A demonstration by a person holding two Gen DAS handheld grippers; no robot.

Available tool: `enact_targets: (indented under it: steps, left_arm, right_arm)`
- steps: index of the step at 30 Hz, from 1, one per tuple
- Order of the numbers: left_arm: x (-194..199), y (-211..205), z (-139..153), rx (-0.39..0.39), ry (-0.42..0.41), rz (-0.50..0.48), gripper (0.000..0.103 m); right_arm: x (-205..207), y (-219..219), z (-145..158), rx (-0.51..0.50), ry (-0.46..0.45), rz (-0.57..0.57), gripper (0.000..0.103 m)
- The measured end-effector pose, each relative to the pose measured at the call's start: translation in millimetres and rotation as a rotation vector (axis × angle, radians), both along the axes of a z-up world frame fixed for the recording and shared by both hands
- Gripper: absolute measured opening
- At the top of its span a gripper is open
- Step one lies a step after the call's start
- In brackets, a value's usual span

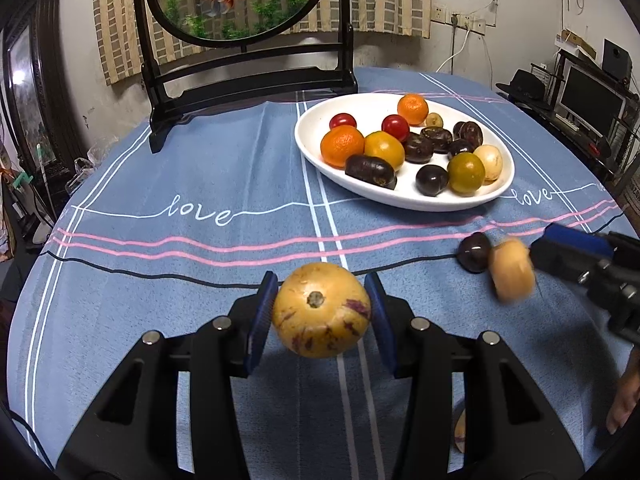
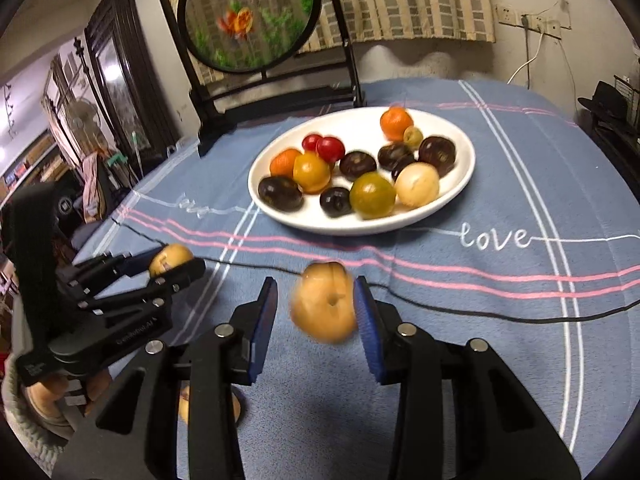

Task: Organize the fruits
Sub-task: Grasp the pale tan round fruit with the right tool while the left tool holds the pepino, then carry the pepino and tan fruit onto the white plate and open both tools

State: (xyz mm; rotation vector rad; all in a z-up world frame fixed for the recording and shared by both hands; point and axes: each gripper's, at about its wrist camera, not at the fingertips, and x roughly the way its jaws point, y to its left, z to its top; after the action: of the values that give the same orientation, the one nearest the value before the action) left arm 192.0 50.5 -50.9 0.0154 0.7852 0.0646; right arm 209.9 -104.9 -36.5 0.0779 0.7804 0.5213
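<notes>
My left gripper (image 1: 321, 285) is shut on a yellow fruit with purple streaks (image 1: 321, 312), held above the blue tablecloth; the same fruit (image 2: 170, 258) shows in the right wrist view. My right gripper (image 2: 316, 285) holds a blurred tan round fruit (image 2: 324, 306) between its blue pads, just off the cloth. From the left wrist view this tan fruit (image 1: 512, 274) sits at the tip of the right gripper (image 1: 540, 245). Beyond both, a white oval plate (image 1: 310, 120) (image 2: 460, 184) carries several oranges, red tomatoes, dark purple fruits and pale ones.
A dark purple fruit (image 1: 474, 252) lies on the cloth beside the tan fruit. Another yellowish fruit (image 2: 188, 404) lies half hidden under the right gripper. A black-framed goldfish screen (image 1: 240, 0) stands at the table's far edge. A person's hand (image 1: 624, 408) shows at the right.
</notes>
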Motion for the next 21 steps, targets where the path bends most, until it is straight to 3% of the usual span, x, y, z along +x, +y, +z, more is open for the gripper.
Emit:
enact_targets:
  steps: [3,8,10,12,13,18,21]
  left_arm:
    - [2.9,-2.5,2.0,0.007,-0.002,0.001,0.046]
    - [3.9,-6.3,-1.8,0.017,0.010,-0.019,0.046]
    - [3.2,-5.1,-2.1,0.015,0.012,-0.018,0.046]
    - [2.6,-2.8,-1.3,0.007,0.012,-0.018,0.046]
    - [2.4,-2.4,-0.6,0.006,0.011,-0.019,0.046]
    - [0.9,-8.8,0.0,0.018,0.008,-0.042,0.046]
    - [-1.3,-10.4,1.8,0.023,-0.002,-0.045,0.046]
  right_arm:
    - [1.2,-4.4,4.7,0.001,-0.008,-0.004,0.040]
    - [5.1,8.9,-17.6,-0.066,0.082,0.078,0.040]
    - [-1.4,11.0,-24.1,-0.107,0.097,0.086,0.043]
    - [-13.5,3.8,-24.5,-0.129,0.074,0.073,0.063]
    - [-19.3,-1.3,-22.9,-0.126,0.064,0.065,0.066]
    - [-29.9,-16.9,-26.9,-0.172,0.044,0.014,0.076]
    - [-20.3,-16.2,-43.7,-0.207,0.102,0.012,0.072]
